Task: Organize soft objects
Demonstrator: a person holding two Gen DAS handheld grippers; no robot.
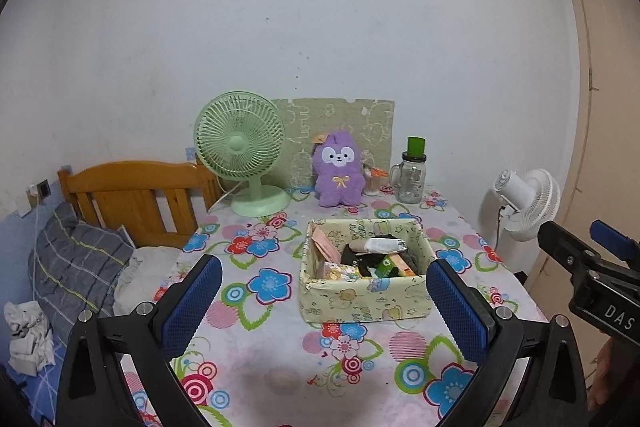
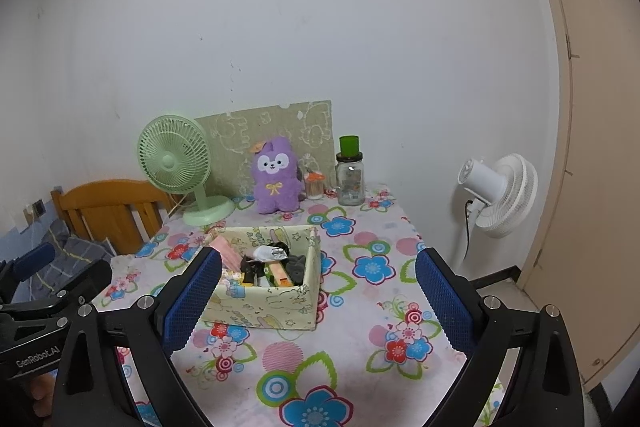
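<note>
The left hand-held gripper [image 1: 324, 301] hovers above the worktop's near edge, blue-padded fingers [image 1: 192, 307] spread wide, holding nothing. The right hand-held gripper [image 2: 318, 297] hovers alongside, equally spread and unloaded.

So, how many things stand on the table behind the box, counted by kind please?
Green desk fan: 1
Purple plush toy: 1
Glass jar with green lid: 1
Small container with orange top: 1
Patterned board against the wall: 1
Total: 5

Home bedroom: wooden bed [image 1: 136, 201] beside floral-clothed table [image 1: 280, 347].
</note>
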